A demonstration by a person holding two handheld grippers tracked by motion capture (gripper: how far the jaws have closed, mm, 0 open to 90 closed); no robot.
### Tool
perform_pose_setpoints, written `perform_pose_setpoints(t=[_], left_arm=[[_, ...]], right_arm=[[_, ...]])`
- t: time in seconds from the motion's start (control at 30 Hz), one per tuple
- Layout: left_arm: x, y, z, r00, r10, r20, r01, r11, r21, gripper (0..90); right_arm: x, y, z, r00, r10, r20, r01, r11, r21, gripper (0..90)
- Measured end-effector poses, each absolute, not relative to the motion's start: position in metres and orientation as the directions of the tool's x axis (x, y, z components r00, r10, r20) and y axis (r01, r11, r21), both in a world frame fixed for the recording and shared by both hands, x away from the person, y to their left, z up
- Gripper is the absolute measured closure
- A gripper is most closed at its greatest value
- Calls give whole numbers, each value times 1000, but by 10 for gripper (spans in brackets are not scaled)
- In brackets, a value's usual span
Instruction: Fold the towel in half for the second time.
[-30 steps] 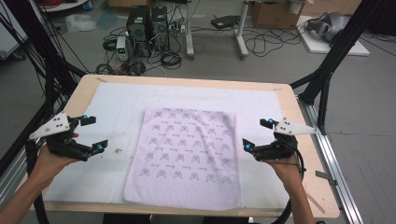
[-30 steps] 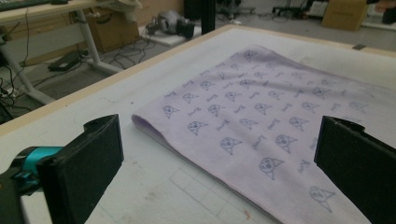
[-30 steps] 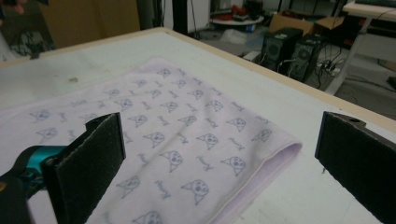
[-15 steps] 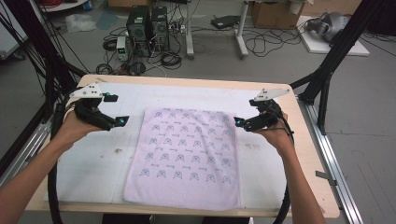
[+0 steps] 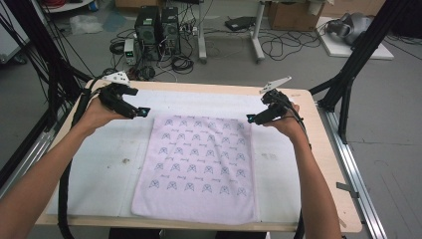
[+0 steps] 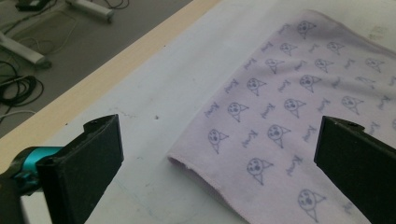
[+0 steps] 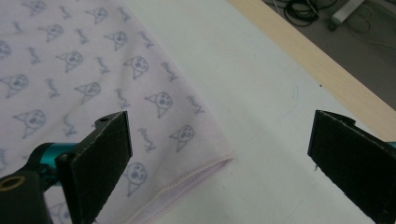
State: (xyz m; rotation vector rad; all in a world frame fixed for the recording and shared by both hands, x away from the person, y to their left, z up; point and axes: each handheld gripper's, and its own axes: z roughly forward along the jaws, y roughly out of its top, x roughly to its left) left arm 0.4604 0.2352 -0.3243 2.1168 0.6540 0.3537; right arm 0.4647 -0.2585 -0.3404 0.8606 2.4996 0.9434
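The wooden bench (image 5: 326, 164) carries a white mat (image 5: 99, 164), and on that mat lies a pale pink rectangular cloth printed with small grey cat faces (image 5: 199, 164), spread flat with its long sides running from 12 to 6 o'clock in the high view.

The left tongs (image 5: 142, 112) hang just at the cloth's far-left corner, at about 10 o'clock from its middle. In the left gripper view the jaws stand wide apart with that corner (image 6: 180, 158) between them and lower, untouched.

The right tongs (image 5: 250, 119) sit at the far-right corner, about 2 o'clock from the cloth's middle. In the right gripper view the jaws are spread wide, having just been closing slightly, with the hemmed corner (image 7: 219, 163) lying between them, not pinched.
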Motion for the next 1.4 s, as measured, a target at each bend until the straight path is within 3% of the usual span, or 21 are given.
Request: perform_pose_setpoints(t=[0.63,1.03,1.17,1.4], left_arm=[[516,207,-354,822,569,-18,410,-569,713,18],[523,197,-371,810,587,-13,447,-602,662,81],[525,198,-375,796,605,-26,473,-595,650,84],[526,195,-382,778,627,-38,504,-587,633,121]], right_arm=[[510,-248,-376,-800,594,-81,475,710,520,206],[517,-243,-399,-799,602,-15,540,727,425,401],[518,-244,-402,-783,622,2,566,713,414,484],[519,-244,-408,-773,632,53,599,698,392,751]])
